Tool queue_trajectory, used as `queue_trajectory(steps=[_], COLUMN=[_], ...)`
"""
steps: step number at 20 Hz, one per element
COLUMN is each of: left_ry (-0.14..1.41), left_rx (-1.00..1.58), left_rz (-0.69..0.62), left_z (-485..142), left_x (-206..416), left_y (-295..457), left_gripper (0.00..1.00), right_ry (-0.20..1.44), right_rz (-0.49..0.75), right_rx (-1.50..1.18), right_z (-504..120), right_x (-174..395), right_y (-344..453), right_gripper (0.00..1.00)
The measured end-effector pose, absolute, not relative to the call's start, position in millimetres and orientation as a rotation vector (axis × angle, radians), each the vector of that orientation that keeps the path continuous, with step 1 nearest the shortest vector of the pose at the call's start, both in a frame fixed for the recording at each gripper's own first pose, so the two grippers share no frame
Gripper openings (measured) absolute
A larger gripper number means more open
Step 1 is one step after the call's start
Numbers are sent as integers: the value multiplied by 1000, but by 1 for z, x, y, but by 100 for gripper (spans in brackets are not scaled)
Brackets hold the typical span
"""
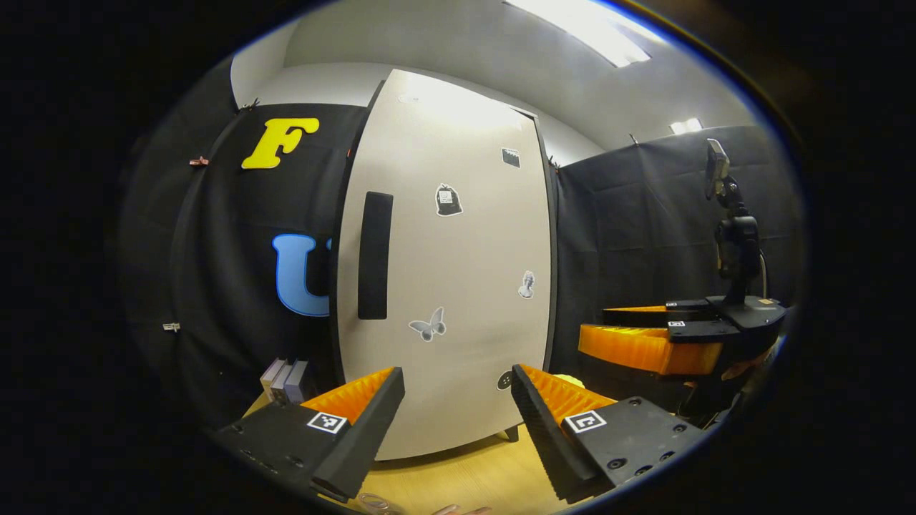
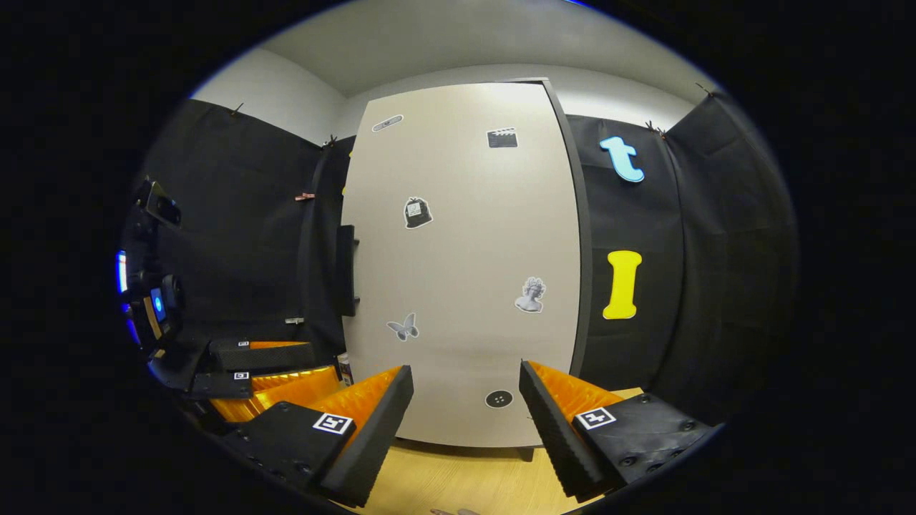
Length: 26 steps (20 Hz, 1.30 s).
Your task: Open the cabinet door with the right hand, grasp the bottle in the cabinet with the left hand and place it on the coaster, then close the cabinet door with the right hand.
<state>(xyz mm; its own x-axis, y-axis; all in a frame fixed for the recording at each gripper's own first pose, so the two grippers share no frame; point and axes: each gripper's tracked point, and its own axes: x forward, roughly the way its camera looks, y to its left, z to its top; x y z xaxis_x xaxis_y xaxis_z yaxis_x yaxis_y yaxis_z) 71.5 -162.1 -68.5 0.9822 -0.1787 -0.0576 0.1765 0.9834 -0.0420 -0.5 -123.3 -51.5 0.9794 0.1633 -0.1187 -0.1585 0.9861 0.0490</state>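
The cabinet door [image 1: 458,272] is pale with several stickers and stands closed, so nothing inside shows. Its dark upright handle [image 1: 375,254] sits near the door's left edge. My left gripper [image 1: 458,422] is open in front of the door's lower part, short of touching it, with nothing between its fingers. In the right gripper view the same door [image 2: 465,250] faces me, with its handle [image 2: 346,270] seen edge-on at the left. My right gripper [image 2: 465,422] is open and empty, a little back from the door. The two grippers are side by side: the right gripper [image 1: 655,336] and the left gripper [image 2: 265,375] each appear beside the other.
The cabinet stands on a wooden table [image 1: 472,476]. A few books [image 1: 285,379] stand upright to the left of the cabinet. A clear round rim [image 1: 376,503] shows at the table's near edge. Black cloth walls close in both sides.
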Motion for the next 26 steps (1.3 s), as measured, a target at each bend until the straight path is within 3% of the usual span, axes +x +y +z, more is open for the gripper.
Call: queue_trajectory(steps=[7,26], left_ry=[50,26], left_rx=[-88,-61], left_rz=[-236,-236], left_z=[-63,-60], left_x=[89,95], left_y=[-166,-161], left_gripper=[95,95], right_ry=[92,81], right_rz=[163,151], right_rx=[-72,-57], right_z=[-50,-47], right_x=[5,6], right_y=[-127,-129], right_gripper=[97,97])
